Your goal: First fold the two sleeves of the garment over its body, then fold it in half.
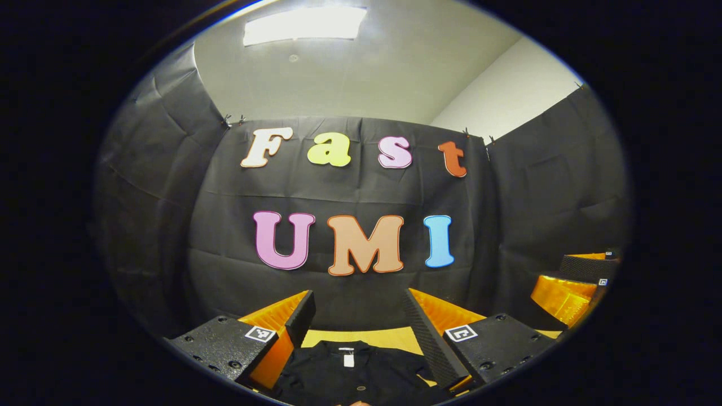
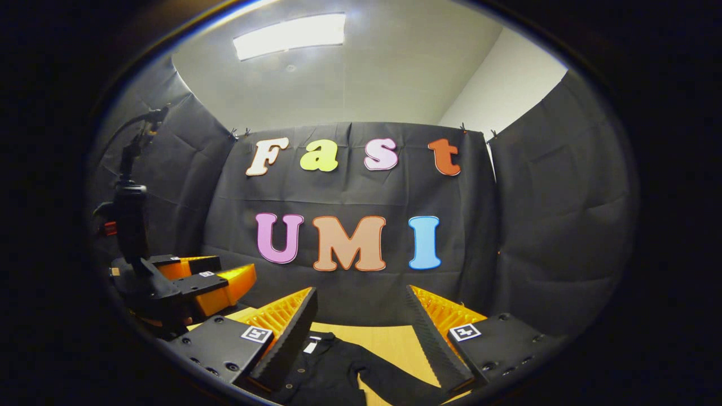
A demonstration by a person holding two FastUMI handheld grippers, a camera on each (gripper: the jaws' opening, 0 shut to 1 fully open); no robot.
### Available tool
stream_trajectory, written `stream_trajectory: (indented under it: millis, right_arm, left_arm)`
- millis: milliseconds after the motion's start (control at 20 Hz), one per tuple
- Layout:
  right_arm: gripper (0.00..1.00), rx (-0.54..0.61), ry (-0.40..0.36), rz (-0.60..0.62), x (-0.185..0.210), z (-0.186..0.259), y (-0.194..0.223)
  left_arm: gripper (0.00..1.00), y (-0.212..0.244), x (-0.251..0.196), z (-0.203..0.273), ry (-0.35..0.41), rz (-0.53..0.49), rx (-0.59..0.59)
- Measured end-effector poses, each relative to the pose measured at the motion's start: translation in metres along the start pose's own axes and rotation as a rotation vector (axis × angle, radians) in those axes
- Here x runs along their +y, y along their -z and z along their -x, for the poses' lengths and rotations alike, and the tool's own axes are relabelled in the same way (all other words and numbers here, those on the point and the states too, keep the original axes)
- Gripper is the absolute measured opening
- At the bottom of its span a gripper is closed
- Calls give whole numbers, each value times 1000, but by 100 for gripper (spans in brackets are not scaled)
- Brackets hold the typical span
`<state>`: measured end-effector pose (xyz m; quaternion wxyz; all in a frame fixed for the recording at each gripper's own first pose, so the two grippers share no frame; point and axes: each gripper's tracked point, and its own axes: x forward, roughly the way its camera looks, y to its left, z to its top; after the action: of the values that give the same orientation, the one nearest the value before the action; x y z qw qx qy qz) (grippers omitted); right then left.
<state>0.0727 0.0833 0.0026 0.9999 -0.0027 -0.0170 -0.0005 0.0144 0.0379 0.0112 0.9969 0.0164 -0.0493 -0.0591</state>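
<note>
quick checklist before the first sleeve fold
1. Left gripper open: ok, fingers spread apart.
2. Right gripper open: ok, fingers spread apart.
3. Garment on the table, below the left gripper: ok.
4. Sleeve within sight of the right gripper, lying out on the table: ok.
5. Garment fully flat and spread: cannot tell, its lower part is out of sight.
6. Grippers apart from each other: ok.

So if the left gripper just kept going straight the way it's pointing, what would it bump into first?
Probably the black cloth wall at the back. The left gripper, jaws open, aims above the black garment and the yellow table, so nothing nearer seems to lie in that line, though depth is hard to judge.
</note>
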Motion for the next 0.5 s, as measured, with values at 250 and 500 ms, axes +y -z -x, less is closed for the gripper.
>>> stream_trajectory:
  millis: [250, 500]
  right_arm:
    - [98, -16, 25, -37, 10, -18, 12]
    - [96, -11, 27, 8, -1, -23, 14]
  left_arm:
    - [92, 0, 20, -1, -9, 24, -16]
    - [92, 2, 20, -6, -17, 34, -8]
